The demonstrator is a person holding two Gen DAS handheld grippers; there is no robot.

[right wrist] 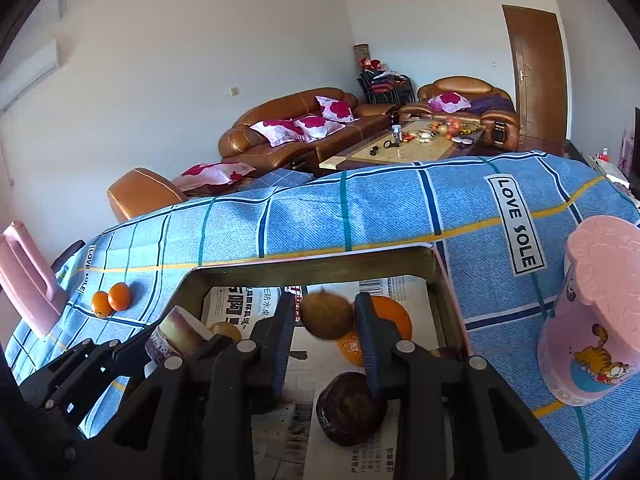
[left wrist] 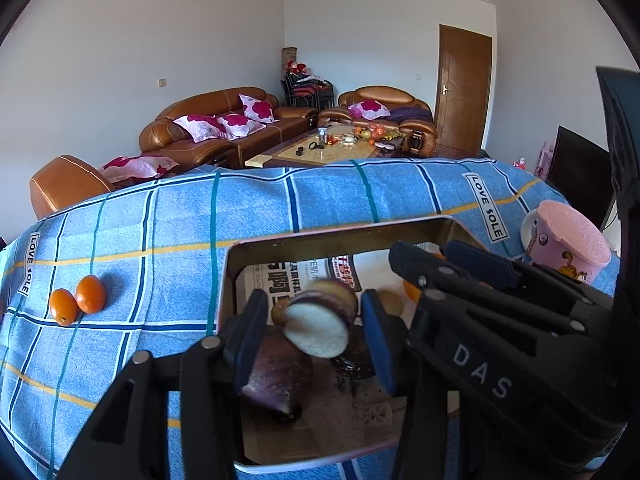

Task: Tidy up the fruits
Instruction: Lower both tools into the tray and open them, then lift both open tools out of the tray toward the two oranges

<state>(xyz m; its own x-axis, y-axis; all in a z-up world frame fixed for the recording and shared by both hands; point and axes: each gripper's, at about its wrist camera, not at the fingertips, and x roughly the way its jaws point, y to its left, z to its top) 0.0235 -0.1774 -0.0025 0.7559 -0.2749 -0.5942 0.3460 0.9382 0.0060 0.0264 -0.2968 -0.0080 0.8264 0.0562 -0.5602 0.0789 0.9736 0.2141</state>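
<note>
Left wrist view: left gripper [left wrist: 316, 336] over the tray [left wrist: 340, 232], fingers spread either side of a cut purple piece [left wrist: 320, 320] with a pale face, held above the tray floor; contact with the pads not clear, so cannot tell if pinched or loose. Second purple chunk [left wrist: 276, 376] lying on the newspaper [left wrist: 280, 276] lining the tray, near its front edge. One dark round fruit [left wrist: 356, 356] just beside it.

Two small orange fruits [left wrist: 78, 300] touching each other on the blue checked cloth [left wrist: 320, 196], toward the table's left edge, well apart from the tray. One pink cup [left wrist: 568, 240] near the right edge.

Right wrist view: right gripper [right wrist: 326, 332] pinching one brown round fruit [right wrist: 326, 316] between its pads, above the tray [right wrist: 312, 260]. Below it two oranges [right wrist: 390, 312], one partly hidden behind the right finger, toward the tray's far right corner. One dark round fruit [right wrist: 350, 408] on the newspaper [right wrist: 240, 300] near the front. One small brown fruit [right wrist: 226, 330] toward the left wall. Pink cup [right wrist: 588, 320] beside the tray's right wall. Pink handled object [right wrist: 28, 276] at the table's left edge, kind unclear.
</note>
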